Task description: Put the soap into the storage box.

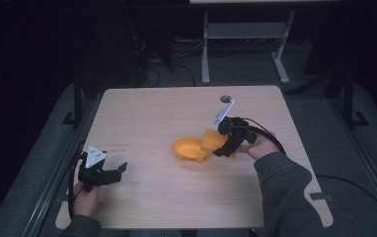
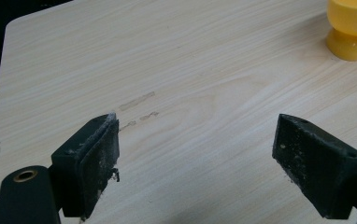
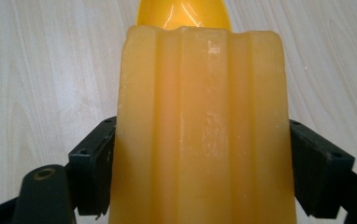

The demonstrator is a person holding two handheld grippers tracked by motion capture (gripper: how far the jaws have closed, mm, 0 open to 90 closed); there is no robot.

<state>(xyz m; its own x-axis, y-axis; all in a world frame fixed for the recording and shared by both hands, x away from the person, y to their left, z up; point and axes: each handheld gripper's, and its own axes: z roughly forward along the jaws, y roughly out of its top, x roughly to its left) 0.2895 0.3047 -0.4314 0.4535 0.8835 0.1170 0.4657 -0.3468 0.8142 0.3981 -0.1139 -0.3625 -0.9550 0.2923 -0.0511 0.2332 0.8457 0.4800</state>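
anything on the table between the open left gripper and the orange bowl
Nothing: in the high view, bare wooden tabletop lies between the left gripper and the round orange plastic bowl. The left gripper view shows the same bare stretch.

I'm looking down on a pale wood-grain table (image 1: 142, 113) with rounded corners, standing on grey carpet (image 1: 43, 148). A small dark round hole (image 1: 224, 98) sits near its far edge, just beyond the right gripper. Farther back, past both grippers, a white-legged desk frame (image 1: 205, 49) stands over tangled cables (image 1: 149, 74). The room around is dark.
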